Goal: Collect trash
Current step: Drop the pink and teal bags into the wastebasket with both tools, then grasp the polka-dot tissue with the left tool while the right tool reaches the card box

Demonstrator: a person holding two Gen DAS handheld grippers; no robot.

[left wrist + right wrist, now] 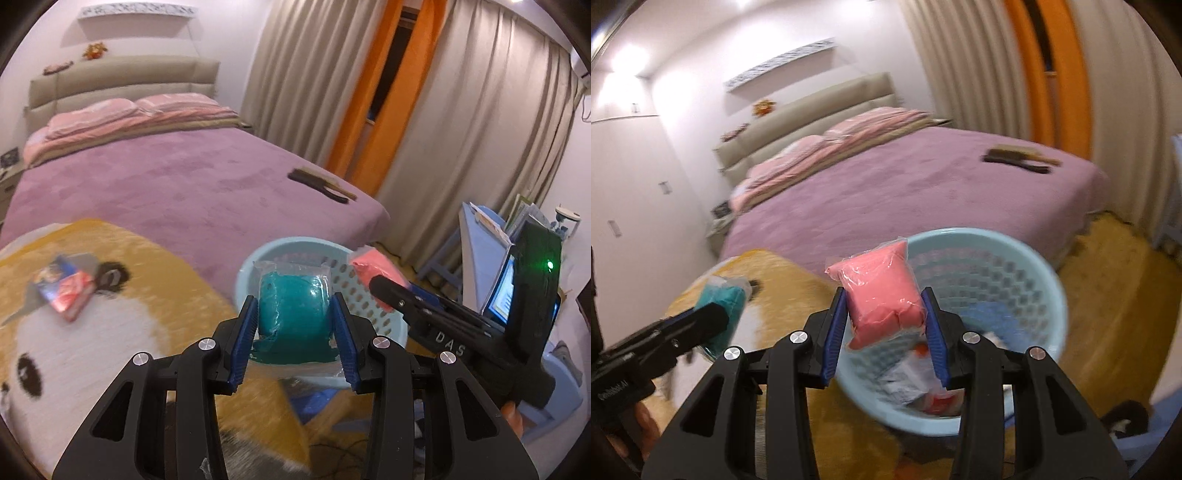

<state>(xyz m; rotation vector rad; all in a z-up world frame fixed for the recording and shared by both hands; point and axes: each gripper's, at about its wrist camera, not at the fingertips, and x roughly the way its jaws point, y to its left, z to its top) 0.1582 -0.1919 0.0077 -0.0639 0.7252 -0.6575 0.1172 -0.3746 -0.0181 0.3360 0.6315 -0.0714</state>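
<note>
Gripping soft plastic-wrapped packets, the left tongs point(294, 325) pinched a teal packet point(293, 314), the right tongs point(886, 325) a pink packet point(882, 295), the perforated round basket point(1027, 266) at two o'clock.

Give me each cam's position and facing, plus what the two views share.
Left wrist: on the left hand-held gripper, facing the purple bed; teal plastic-wrapped packet clamped.
Right wrist: on the right hand-held gripper, facing the light-blue perforated plastic basket; pink plastic-wrapped packet clamped.
Shared: bed, basket, both packets, each other's gripper.

Basket point(1049, 295) contents blurred (wrappers, unreadable); packet point(68, 288) print illegible.
</note>
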